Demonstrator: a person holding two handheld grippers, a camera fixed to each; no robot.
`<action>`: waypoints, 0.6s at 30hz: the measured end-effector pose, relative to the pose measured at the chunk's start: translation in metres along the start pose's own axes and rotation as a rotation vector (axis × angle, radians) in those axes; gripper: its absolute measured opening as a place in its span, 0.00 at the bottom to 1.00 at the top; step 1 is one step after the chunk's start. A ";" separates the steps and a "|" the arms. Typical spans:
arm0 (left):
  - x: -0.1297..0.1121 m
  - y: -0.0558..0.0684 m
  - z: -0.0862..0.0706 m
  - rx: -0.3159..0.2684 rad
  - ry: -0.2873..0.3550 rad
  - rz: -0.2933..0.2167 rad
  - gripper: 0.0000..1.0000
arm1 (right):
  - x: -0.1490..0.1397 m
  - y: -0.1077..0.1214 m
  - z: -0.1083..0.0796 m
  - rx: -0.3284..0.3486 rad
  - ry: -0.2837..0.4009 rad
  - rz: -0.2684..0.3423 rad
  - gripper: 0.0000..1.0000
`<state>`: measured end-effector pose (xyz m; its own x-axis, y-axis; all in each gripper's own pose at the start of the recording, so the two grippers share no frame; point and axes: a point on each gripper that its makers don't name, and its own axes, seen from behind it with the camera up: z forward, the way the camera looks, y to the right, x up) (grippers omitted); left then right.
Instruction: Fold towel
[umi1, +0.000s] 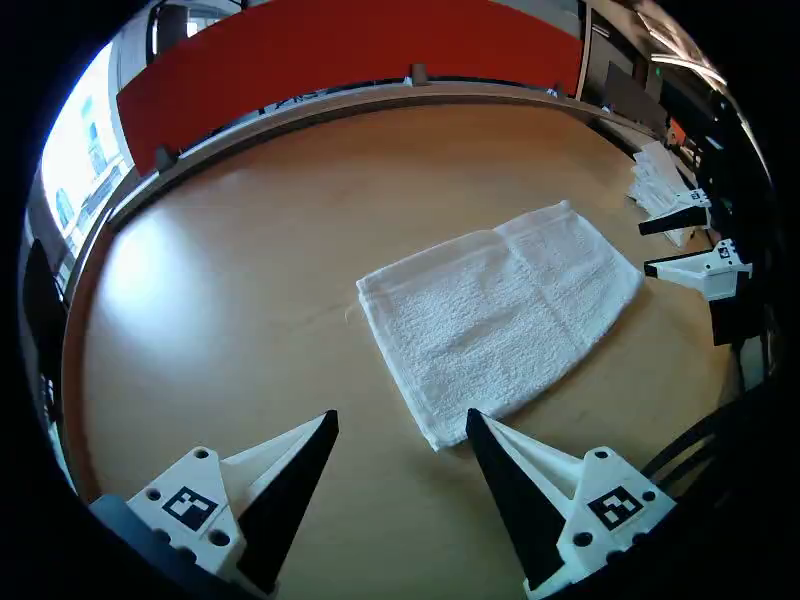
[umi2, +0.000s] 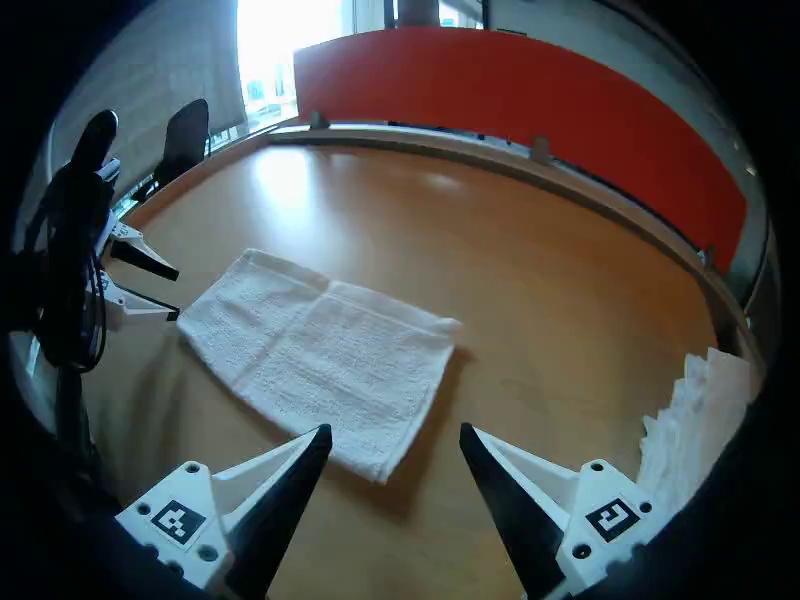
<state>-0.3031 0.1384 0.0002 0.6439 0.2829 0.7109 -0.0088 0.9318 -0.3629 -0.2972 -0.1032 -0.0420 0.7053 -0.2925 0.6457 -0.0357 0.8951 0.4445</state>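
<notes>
A white towel (umi1: 500, 310) lies folded flat on the wooden table (umi1: 250, 300). My left gripper (umi1: 400, 435) stands open just short of its near corner, nothing between the fingers. In the right gripper view the same towel (umi2: 320, 355) lies ahead, and my right gripper (umi2: 395, 445) is open right at its near edge. The right gripper (umi1: 660, 245) is also seen across the towel in the left gripper view, open. The left gripper (umi2: 160, 290) appears at the towel's far left end in the right gripper view, open too.
A stack of white towels (umi2: 700, 420) sits at the table's right edge, seen also as towels (umi1: 660, 180) far right in the left gripper view. A red partition (umi1: 340, 60) runs along the table's far side. Dark chairs (umi2: 185, 140) stand beyond the left end.
</notes>
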 end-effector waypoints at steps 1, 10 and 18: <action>-0.002 0.001 -0.001 0.000 -0.001 -0.005 0.95 | -0.001 -0.001 -0.001 0.000 0.000 0.002 0.99; -0.015 0.005 -0.007 0.001 -0.010 -0.043 0.95 | -0.009 0.000 -0.007 -0.001 -0.004 0.003 0.99; -0.018 0.002 -0.010 0.017 -0.005 -0.061 0.95 | -0.009 0.000 -0.007 0.014 -0.004 -0.017 0.99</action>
<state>-0.3077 0.1331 -0.0196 0.6401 0.2269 0.7340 0.0171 0.9509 -0.3089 -0.2989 -0.0985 -0.0525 0.7028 -0.3094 0.6406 -0.0331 0.8852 0.4639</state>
